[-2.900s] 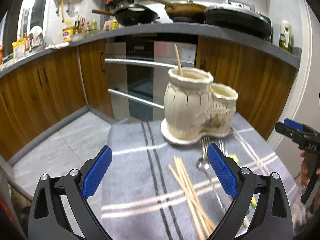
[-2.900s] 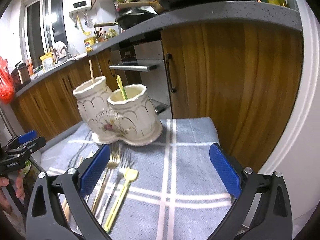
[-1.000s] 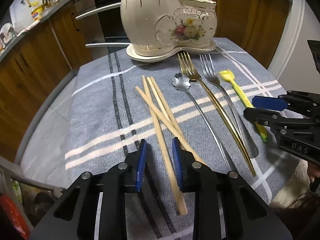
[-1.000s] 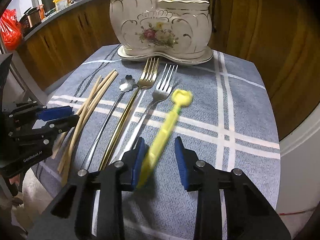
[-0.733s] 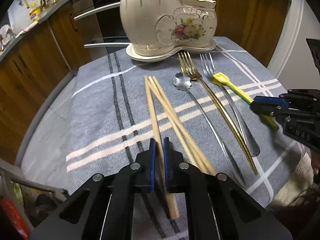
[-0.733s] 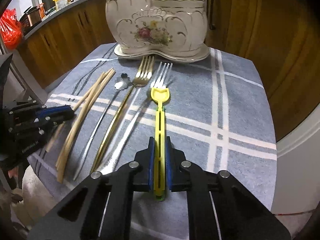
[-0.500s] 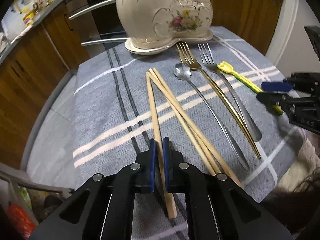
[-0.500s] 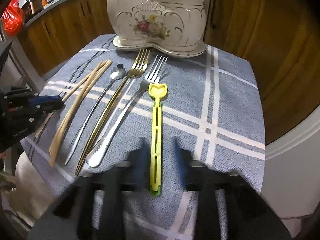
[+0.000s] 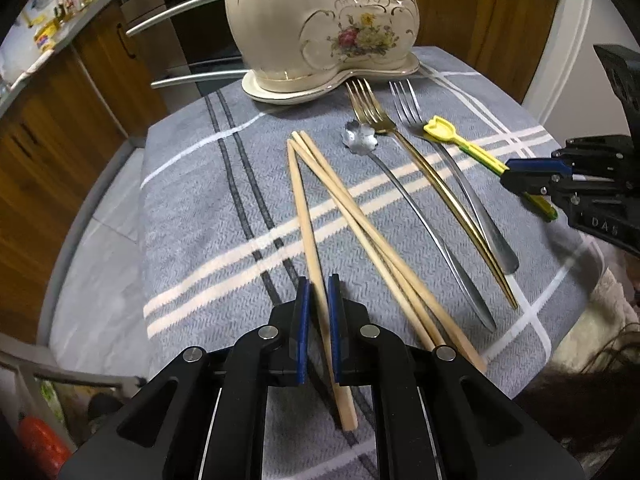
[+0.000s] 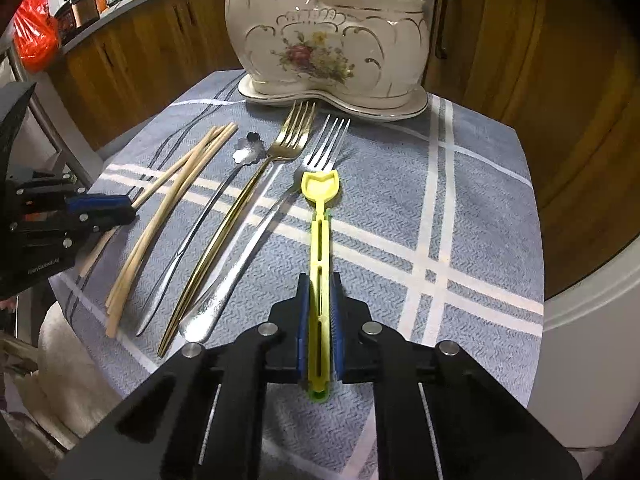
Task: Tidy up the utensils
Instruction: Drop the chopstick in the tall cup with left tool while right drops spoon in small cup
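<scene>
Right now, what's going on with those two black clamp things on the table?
A person is sorting utensils with two handheld grippers. The left gripper is shut on one wooden chopstick; the right gripper is shut on a yellow plastic spoon. Two more chopsticks, a silver spoon and two forks lie on the grey cloth before the ceramic holder.

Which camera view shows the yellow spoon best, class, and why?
The right wrist view: the yellow spoon runs full length up the middle, handle clamped in the right gripper. In the left wrist view it lies small at the right edge, its handle partly hidden behind that gripper.
</scene>
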Motion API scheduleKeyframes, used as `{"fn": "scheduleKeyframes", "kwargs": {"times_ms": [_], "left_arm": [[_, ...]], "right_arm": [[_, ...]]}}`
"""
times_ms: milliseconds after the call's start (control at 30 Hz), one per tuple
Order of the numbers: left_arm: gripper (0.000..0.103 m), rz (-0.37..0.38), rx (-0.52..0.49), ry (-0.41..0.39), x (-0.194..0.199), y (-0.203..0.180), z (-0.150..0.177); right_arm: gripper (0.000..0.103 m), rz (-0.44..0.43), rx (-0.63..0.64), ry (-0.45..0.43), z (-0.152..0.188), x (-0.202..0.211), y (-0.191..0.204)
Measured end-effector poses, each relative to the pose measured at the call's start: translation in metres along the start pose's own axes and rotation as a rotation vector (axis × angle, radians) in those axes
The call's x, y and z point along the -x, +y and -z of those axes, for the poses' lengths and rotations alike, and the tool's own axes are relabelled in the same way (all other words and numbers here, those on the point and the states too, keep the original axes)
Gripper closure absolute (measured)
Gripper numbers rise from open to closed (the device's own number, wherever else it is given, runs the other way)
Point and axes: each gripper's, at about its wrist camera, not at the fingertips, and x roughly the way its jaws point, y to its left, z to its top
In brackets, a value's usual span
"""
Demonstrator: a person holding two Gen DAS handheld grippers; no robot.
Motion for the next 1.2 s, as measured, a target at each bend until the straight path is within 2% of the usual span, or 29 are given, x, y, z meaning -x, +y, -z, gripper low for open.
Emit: {"fn": "scheduleKeyframes", "kwargs": {"times_ms": [267, 400, 533, 667, 800, 867, 1000, 1200], "left_arm": [[0.096, 0.019, 0.053, -0.033, 0.004, 0.012, 0.002], [0.096, 0.02, 0.077, -0.085, 0.018, 0.02, 0.001], [0.096, 0.018, 0.107, -0.153, 0.037, 0.026, -0.003], [0.097, 0.063, 0.135, -0.265, 0.057, 0.03, -0.008], [0.097, 0.165, 0.223, -0.434, 0.078, 0.041, -0.016], [0.097, 0.156, 0.244, -0.496, 0.084, 0.045, -0.024], [0.097, 0.185, 0.279, -0.57, 0.089, 0.049, -0.042], [0.097, 0.153, 0.252, -0.697, 0.101, 0.046, -0.069]], "right_arm": [[0.093, -0.03, -0.039, -0.052, 0.002, 0.014, -0.01], [0.093, -0.089, -0.094, -0.128, -0.001, 0.03, -0.022], [0.093, -0.096, -0.104, -0.202, -0.006, 0.044, -0.025], [0.093, -0.113, -0.126, -0.29, -0.01, 0.059, -0.028], [0.093, -0.144, -0.166, -0.439, -0.013, 0.081, -0.035], [0.093, -0.157, -0.182, -0.504, -0.02, 0.088, -0.038], [0.093, -0.172, -0.195, -0.57, -0.04, 0.095, -0.043], [0.093, -0.182, -0.204, -0.668, -0.071, 0.099, -0.05]]}}
